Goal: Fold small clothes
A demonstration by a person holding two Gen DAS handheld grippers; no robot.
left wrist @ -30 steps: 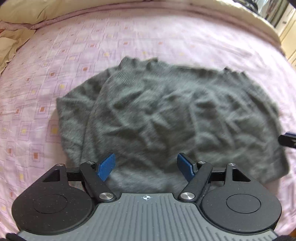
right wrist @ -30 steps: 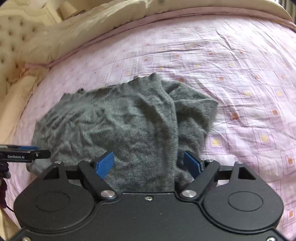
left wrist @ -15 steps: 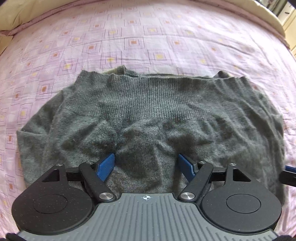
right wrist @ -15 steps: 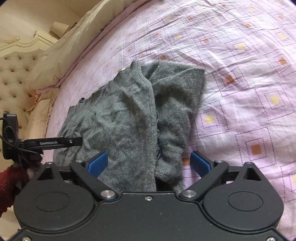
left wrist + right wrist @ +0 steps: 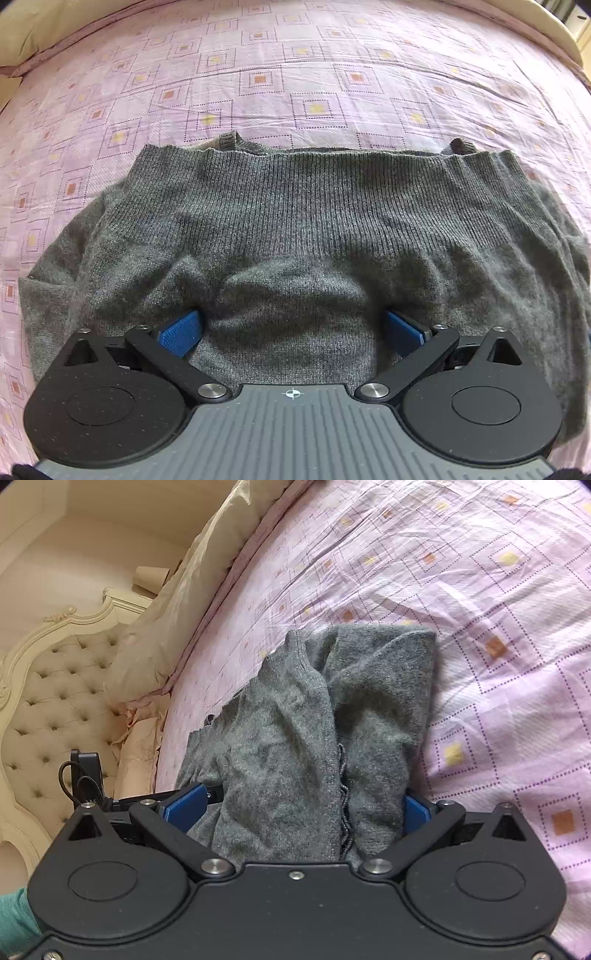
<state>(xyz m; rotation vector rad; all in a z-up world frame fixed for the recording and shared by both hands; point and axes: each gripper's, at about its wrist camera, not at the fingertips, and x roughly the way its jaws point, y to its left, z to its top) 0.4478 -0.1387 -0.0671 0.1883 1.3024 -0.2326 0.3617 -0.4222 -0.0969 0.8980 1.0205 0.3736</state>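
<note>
A grey knit sweater (image 5: 295,221) lies spread on the pink patterned bedsheet (image 5: 295,74), its ribbed hem at the far side. My left gripper (image 5: 291,330) is open, its blue pads (image 5: 181,332) wide apart with a raised fold of the sweater bulging between them. In the right wrist view the sweater (image 5: 306,746) is bunched into folds. My right gripper (image 5: 299,808) is open too, with the bunched knit filling the gap between its blue pads (image 5: 184,806).
A cream tufted headboard (image 5: 48,701) and a beige pillow (image 5: 184,598) lie at the left of the right wrist view. The other gripper's black body and cable (image 5: 85,775) show there too. Bare sheet spreads beyond the sweater.
Both grippers have moved in low onto the sweater. Cloth now bulges between each pair of pads. The right view has tilted toward the headboard.
</note>
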